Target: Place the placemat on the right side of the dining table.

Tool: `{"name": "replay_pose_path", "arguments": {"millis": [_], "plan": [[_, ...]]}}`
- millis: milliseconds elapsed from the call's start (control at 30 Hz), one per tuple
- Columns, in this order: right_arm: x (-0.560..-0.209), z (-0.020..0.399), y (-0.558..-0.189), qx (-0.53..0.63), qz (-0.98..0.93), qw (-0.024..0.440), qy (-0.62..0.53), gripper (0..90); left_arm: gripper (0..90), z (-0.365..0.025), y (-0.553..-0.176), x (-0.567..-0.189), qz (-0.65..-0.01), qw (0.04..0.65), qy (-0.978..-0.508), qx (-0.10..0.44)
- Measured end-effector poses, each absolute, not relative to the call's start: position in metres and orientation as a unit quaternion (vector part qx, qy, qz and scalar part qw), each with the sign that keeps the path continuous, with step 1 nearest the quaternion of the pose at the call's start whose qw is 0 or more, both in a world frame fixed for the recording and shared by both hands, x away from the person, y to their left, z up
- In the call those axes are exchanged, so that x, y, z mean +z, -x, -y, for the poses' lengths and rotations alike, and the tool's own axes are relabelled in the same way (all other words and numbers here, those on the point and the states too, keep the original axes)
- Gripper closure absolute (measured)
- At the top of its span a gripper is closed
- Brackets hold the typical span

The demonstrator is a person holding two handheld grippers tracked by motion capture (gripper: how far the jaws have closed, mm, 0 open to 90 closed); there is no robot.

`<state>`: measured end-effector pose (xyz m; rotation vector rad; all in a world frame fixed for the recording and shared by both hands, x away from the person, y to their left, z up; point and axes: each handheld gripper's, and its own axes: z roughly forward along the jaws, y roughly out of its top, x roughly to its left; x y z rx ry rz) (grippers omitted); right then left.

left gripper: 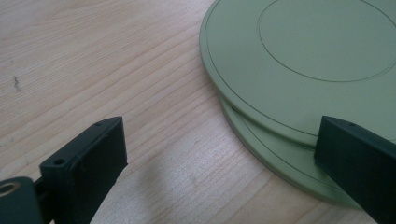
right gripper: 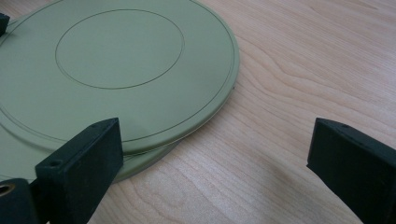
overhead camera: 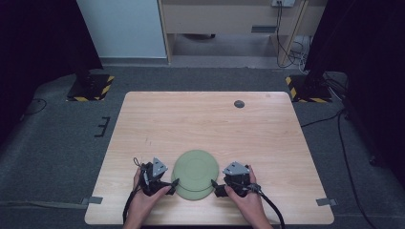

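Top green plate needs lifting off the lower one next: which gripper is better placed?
Probably left. The left gripper is open, one jaw over the lower plate at the top plate edge. The right gripper is open too, mostly over bare table.

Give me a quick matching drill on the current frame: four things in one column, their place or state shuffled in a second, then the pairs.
Things:
1. upper green plate
2. lower green plate
3. left gripper
4. right gripper

Places or states:
A. open, at the stack's right edge
B. underneath, its rim showing on the near side
C. open, at the stack's left edge
D. on top, shifted a little off the one below

Pairs: 1-D, 2-B, 3-C, 4-A
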<state>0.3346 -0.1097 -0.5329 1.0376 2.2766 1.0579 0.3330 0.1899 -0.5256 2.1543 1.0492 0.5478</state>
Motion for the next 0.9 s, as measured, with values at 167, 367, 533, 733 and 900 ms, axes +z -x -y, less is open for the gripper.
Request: {"name": "replay_pose_path", "arguments": {"millis": [167, 367, 533, 733, 900], "plan": [[-0.5332, 0.1092, -0.3379, 0.38, -0.815, 0.219, -0.378, 2.1, 1.5, -0.1882, -0.3345, -0.5257, -0.404, 0.334, -0.824, 0.215], [-0.5333, 0.1098, -0.3403, 0.38, -0.813, 0.223, -0.38, 3.8, 3.0, -0.1879, -0.3343, -0.5256, -0.404, 0.337, -0.823, 0.214], [-0.5316, 0.1092, -0.337, 0.383, -0.814, 0.217, -0.379, 5.0, 2.7, -0.1866, -0.3338, -0.5256, -0.403, 0.335, -0.824, 0.217], [-0.5333, 0.1073, -0.3392, 0.379, -0.813, 0.223, -0.381, 3.0, 0.8, -0.1847, -0.3375, -0.5259, -0.408, 0.332, -0.822, 0.219], [-0.5339, 0.1073, -0.3408, 0.378, -0.81, 0.23, -0.385, 2.9, 1.3, -0.1843, -0.3378, -0.526, -0.408, 0.334, -0.821, 0.221]]}}
